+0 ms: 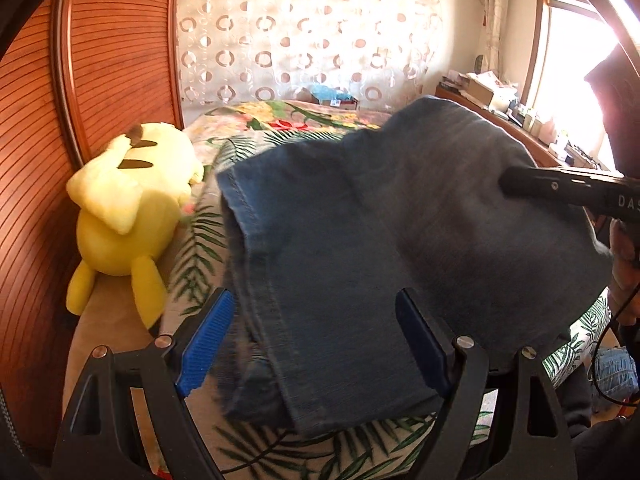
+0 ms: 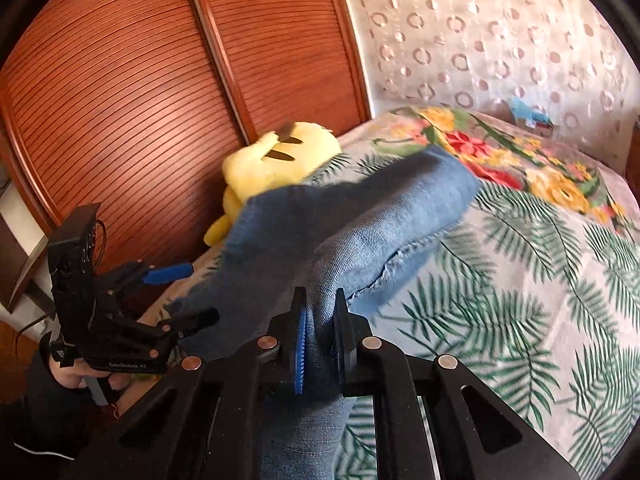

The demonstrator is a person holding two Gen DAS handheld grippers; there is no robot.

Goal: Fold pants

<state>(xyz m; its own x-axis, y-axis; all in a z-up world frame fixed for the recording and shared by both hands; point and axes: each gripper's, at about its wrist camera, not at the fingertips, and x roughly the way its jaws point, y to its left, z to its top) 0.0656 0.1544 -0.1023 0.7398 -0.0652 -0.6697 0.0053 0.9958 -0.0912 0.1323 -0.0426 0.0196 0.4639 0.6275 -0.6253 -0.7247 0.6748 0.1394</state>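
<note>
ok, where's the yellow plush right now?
The yellow plush lies on the bed's left edge against the wooden slatted doors, left of the jeans in both wrist views.

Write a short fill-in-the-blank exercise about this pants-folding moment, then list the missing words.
1. The right gripper is shut on the blue ____.
2. The left gripper has its jaws ____, with the pants lying between its fingers.
3. The yellow plush toy lies on the ____, next to the wooden wardrobe.
4. The bedspread is printed with flowers and green ____.

Missing words: pants; open; bed; leaves
</note>
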